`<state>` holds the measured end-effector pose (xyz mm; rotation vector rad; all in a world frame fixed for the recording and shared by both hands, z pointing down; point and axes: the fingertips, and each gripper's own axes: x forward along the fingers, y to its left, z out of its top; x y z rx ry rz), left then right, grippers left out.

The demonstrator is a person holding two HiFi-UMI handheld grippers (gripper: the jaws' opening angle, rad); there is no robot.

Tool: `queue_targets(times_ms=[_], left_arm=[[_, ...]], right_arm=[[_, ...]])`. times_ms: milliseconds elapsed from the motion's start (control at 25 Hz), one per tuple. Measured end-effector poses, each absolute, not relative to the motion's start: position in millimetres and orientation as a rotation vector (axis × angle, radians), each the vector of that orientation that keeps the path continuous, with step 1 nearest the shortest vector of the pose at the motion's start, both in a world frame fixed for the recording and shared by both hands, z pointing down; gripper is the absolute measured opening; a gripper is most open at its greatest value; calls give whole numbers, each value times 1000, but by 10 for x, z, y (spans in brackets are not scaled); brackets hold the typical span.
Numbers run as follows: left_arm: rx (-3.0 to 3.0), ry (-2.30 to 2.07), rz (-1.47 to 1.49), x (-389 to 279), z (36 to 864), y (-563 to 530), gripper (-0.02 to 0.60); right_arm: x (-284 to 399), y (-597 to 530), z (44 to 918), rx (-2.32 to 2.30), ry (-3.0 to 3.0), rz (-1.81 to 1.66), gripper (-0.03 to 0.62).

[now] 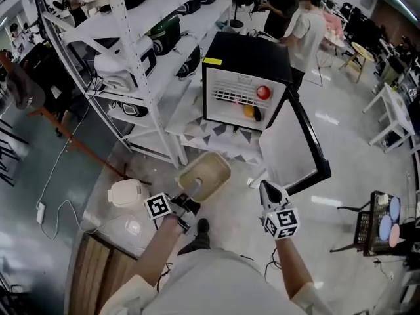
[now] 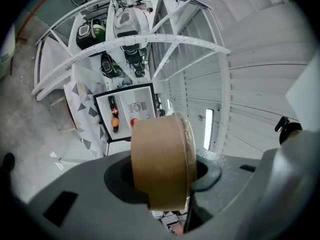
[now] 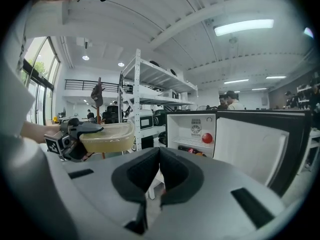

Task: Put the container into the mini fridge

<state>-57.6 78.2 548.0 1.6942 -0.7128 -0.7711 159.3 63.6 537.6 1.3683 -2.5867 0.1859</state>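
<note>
Holding container (image 1: 205,174) clamped in my left gripper (image 1: 189,199), open fridge (image 1: 244,90) dead ahead beyond it; right gripper (image 1: 270,190) closed, empty.

Left tool (image 1: 190,196) clamped; right tool (image 1: 267,188) closed, empty.

container (image 1: 203,175) before mini fridge (image 1: 247,63), shelving (image 1: 152,15) left

In the left gripper view the tan paper container (image 2: 162,164) with rounded corners hides one corner of the black mini fridge (image 2: 125,106). In the head view the dark item (image 1: 257,115) beside the small orange ball (image 1: 249,111) inside is too small to identify.
</note>
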Motion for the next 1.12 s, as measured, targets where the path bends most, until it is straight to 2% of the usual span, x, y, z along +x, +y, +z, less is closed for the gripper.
queue_targets(times_ms=[600,1120], left_arm=[[1692,-603,-712,-957,5599,-178,178],[1701,-563,-640,-892,5664,-681,178]], right_arm=[[1179,-136,5425,1477,-2476,186,6],[1168,-484,5544,1543,-2425,242,6]])
